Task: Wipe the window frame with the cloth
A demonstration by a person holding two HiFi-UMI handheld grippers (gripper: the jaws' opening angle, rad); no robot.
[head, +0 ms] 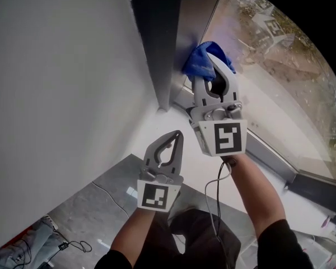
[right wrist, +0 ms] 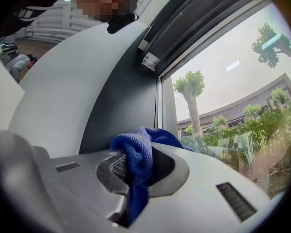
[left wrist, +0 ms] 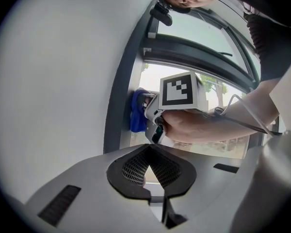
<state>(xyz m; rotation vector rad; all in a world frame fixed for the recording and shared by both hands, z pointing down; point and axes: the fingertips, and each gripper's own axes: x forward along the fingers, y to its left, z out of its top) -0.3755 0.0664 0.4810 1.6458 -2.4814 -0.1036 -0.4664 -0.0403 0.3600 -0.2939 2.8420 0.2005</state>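
Right tool (head: 214,72): jaws at a narrow setting, clamped on a bunched blue cloth (right wrist: 138,149). In the right gripper view a fold of the cloth fills the gap between the pads. One wad projects past the tips and a loose tail hangs back into the throat.

Left tool (head: 178,135): jaws together at the tips, with nothing between them. It is held low and to the left, well apart from the work.

Location of the cloth: raised at the upright member of the dark grey window frame (head: 159,38), near the edge where it meets the glass (head: 280,72). In the head view and the left gripper view the wad appears to touch the frame face. How firmly it presses cannot be judged. A white wall (head: 56,94) adjoins the frame on the far side from the glass.

Assessment of handling: the cloth looks like a soft, light, textured knit. It should compress readily, hold well in the pads and drag evenly on the smooth frame. It has no stiffness, so only the part backed by the jaws will carry pressure.

The present hold, across a gathered fold with the wad ahead of the tips, appears suitable. If the wad works backwards, the hard jaw tips could meet the frame or the glass. The hanging tail may trail.
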